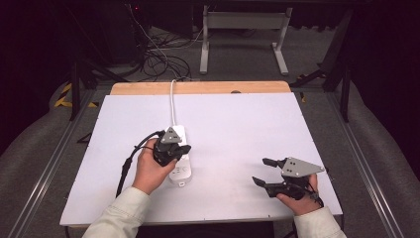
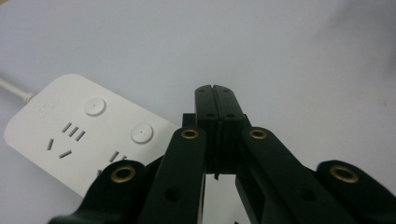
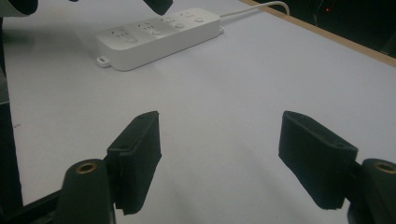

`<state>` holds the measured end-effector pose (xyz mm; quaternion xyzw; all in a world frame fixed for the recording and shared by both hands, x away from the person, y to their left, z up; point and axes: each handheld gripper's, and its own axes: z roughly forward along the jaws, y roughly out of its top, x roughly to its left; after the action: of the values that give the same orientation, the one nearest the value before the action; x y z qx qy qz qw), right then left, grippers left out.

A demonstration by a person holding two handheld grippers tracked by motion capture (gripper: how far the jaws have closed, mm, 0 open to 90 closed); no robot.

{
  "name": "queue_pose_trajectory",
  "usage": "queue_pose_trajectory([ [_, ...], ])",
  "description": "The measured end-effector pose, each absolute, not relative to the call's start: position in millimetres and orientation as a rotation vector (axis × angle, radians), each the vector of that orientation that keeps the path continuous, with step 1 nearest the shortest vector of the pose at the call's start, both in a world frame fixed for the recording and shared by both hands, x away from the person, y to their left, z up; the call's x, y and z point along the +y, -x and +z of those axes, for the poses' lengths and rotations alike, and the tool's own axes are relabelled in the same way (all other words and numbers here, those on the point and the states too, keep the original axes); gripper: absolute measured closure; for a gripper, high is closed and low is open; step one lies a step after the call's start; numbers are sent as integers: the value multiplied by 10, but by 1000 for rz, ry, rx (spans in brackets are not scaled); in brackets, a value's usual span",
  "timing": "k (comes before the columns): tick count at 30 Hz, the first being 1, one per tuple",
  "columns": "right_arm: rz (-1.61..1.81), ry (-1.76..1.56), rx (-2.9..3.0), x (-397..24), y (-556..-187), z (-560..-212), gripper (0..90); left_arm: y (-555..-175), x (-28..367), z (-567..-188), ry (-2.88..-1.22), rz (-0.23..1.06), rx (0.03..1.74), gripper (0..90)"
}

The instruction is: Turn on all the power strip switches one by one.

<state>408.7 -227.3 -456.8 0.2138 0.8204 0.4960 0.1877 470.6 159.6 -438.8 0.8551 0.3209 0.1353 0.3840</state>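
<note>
Matte white board [image 1: 237, 134] on a wooden table, dim cabled room behind; smooth white rectangular power strip [image 1: 179, 163] lies left of centre under the clenched, empty left gripper [image 1: 182, 150], right gripper [image 1: 261, 171] released.

A white power strip [image 1: 179, 163] with a white cable [image 1: 173, 101] is seen on a white table top [image 1: 237, 129], which is edged at the far side by a light wooden strip [image 1: 200, 88]. Grey slot markings and plain white round buttons are shown on the strip's face. Both the left gripper [image 1: 184, 148] and the right gripper [image 1: 261, 171] are coloured black, with grey three-cornered plates and brass-coloured rivets. Pale cream sleeves [image 1: 119, 213] are worn; yellow-and-black striped tape [image 1: 63, 95] is seen on the grey floor
</note>
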Motion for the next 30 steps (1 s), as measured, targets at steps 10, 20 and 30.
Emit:
queue_pose_trajectory([
  [10, 1395, -595, 2310, -2276, -4091, -4570, 301, -4736, 1600, -4449, -2244, 358, 846, 900],
  [20, 1391, -596, 2314, -2274, -4089, -4572, 301, -4739, 1599, -4475, -2291, 371, 847, 900],
  [30, 1389, -595, 2316, -2275, -4089, -4573, 301, -4749, 1595, -4501, -2321, 366, 850, 900],
])
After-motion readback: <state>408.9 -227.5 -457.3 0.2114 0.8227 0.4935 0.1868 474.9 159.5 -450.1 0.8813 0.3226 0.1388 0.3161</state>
